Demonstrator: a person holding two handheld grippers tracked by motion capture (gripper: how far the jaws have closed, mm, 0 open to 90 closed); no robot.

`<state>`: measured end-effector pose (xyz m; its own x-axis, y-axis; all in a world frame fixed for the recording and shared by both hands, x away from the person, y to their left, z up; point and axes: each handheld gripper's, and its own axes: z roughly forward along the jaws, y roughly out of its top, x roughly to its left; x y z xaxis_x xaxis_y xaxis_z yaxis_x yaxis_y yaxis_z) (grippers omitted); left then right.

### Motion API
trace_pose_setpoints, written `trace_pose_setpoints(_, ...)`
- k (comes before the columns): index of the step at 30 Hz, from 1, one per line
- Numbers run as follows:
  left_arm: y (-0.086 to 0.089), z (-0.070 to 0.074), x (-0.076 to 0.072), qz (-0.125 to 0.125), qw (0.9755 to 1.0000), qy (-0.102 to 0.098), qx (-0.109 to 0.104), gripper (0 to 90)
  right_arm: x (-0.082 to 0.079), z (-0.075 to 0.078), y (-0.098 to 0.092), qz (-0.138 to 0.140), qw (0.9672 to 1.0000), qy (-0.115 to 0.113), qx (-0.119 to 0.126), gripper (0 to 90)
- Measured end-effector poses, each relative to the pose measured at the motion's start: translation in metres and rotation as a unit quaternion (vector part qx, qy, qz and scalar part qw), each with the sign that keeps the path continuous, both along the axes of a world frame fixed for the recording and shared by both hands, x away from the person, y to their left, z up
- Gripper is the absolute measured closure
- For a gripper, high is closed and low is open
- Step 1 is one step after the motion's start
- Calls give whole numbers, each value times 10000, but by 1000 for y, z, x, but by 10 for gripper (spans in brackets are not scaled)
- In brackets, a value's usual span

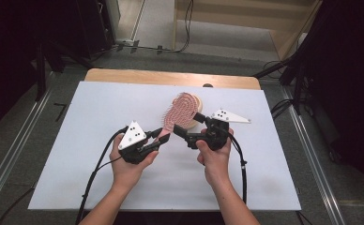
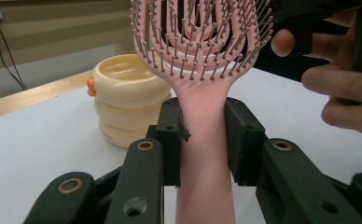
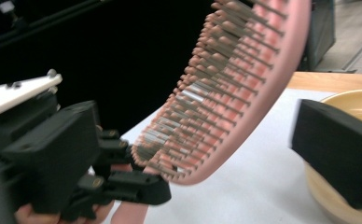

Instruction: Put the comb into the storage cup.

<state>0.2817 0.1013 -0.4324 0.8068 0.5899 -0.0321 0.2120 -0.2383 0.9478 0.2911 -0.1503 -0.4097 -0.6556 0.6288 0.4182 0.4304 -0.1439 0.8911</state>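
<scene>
A pink hairbrush point(image 1: 178, 112) with grey-tipped bristles is held up over the white table sheet point(image 1: 86, 140). My left gripper point(image 1: 160, 137) is shut on its handle; in the left gripper view both pads clamp the handle point(image 2: 202, 154) just below the brush head point(image 2: 202, 42). My right gripper point(image 1: 189, 125) is open, with one jaw on each side of the brush head and neither pad touching it. In the right gripper view the bristled head point(image 3: 235, 93) curves between my two wide-set pads point(image 3: 337, 149). A cream ringed container point(image 1: 195, 101) stands right behind the brush.
The cream container point(image 2: 123, 98) has an orange knob on its side and an open top point(image 3: 351, 105). A wooden table edge point(image 1: 170, 77) runs along the back of the sheet. Cables trail from both grippers toward the front edge. Dark stands flank the table.
</scene>
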Motion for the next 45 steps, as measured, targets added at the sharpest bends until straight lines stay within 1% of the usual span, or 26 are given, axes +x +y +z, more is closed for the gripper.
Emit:
trace_pose_setpoints(3,-3,0,-1,0,10000,-51,2,703,1,1,1,-116,9999,88,77,74)
trace_pose_setpoints(5,-4,0,-2,-13,10000,-65,-10,703,2,2,2,-246,9996,149,51,113)
trace_pose_setpoints(6,-5,0,-2,-6,10000,-75,-10,703,2,3,3,-296,9994,194,42,116)
trace_pose_setpoints(8,-6,0,-3,-26,10000,-90,9,703,4,3,4,-344,9990,281,57,139)
trace_pose_setpoints(9,-7,-1,-3,-19,10000,-87,2,703,4,4,4,-358,9989,287,57,150)
trace_pose_setpoints(11,-8,-1,-4,-17,10000,-95,13,703,5,4,4,-363,9989,295,74,197)
trace_pose_setpoints(15,-11,-2,-5,-40,9999,-122,26,703,7,4,4,-390,9981,455,161,290)
trace_pose_setpoints(17,-12,-3,-5,-36,9999,-135,34,703,8,4,4,-359,9976,549,237,319)
trace_pose_setpoints(19,-13,-3,-5,-36,9999,-137,58,703,9,3,4,-388,9972,588,258,363)
trace_pose_setpoints(22,-14,-4,-6,-36,9998,-162,76,703,9,3,3,-355,9965,665,353,415)
trace_pose_setpoints(26,-16,-5,-7,-14,9996,-255,139,702,9,3,3,-374,9964,659,373,510)
trace_pose_setpoints(28,-17,-6,-8,34,9995,-288,156,702,9,2,3,-308,9963,670,447,531)
trace_pose_setpoints(29,-17,-7,-7,78,9993,-293,214,701,10,2,3,-307,9963,657,470,546)
trace_pose_setpoints(30,-17,-8,-7,60,9995,-252,190,701,9,2,2,-279,9962,648,513,578)
trace_pose_setpoints(31,-17,-10,-6,27,9997,-189,180,700,9,2,1,-244,9956,678,596,589)
trace_pose_setpoints(33,-18,-12,-4,-40,9997,-84,232,698,9,1,1,-224,9955,711,577,609)
trace_pose_setpoints(34,-18,-14,-3,-43,9997,-40,228,696,8,1,2,-172,9958,692,579,615)
trace_pose_setpoints(35,-17,-14,-2,-102,9998,27,192,685,7,2,3,-161,9964,648,526,617)
trace_pose_setpoints(36,-17,-14,-2,-109,9998,71,164,632,5,3,5,-184,9974,550,420,619)
trace_pose_setpoints(38,-15,-15,0,-144,9997,165,98,510,3,3,6,-219,9983,464,293,620)
trace_pose_setpoints(40,-13,-15,0,-167,9996,214,0,375,3,4,4,-132,9984,443,311,620)
trace_pose_setpoints(42,-10,-14,1,-207,9994,270,-59,279,2,5,4,-158,9990,356,229,620)
trace_pose_setpoints(44,-8,-15,1,-171,9993,320,-76,149,1,6,4,-153,9995,241,148,620)
trace_pose_setpoints(45,-7,-15,2,-160,9992,360,-50,104,0,6,4,-161,9995,234,115,621)
